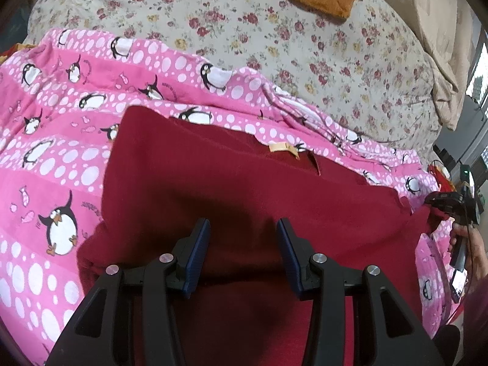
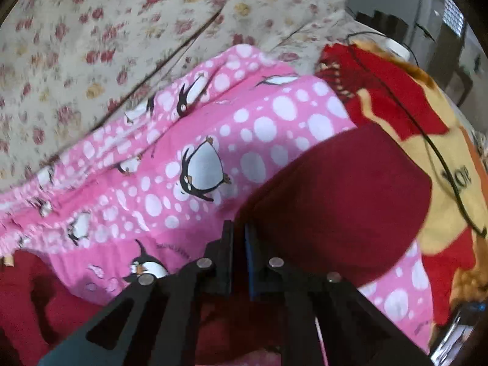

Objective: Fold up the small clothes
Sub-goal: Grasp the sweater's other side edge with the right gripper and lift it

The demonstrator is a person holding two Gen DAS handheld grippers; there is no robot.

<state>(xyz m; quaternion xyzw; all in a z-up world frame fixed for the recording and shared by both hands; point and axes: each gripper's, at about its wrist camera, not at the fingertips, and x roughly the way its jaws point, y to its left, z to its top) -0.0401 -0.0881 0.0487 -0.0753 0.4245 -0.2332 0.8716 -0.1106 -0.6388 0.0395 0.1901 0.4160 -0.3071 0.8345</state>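
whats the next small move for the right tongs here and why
Probably carry the pinched part of the dark red garment leftward over the spread part under the left tongs. The right tongs look closed on a lifted flap of it, while the left tongs hang open above the cloth, gripping nothing. The garment lies spread on the pink penguin sheet, so completing a fold seems the natural step.

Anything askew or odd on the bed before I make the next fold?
The pink penguin sheet is bunched into wrinkles along its far edge, so the red garment lies on uneven ground. A black cable trails across the cartoon blanket.
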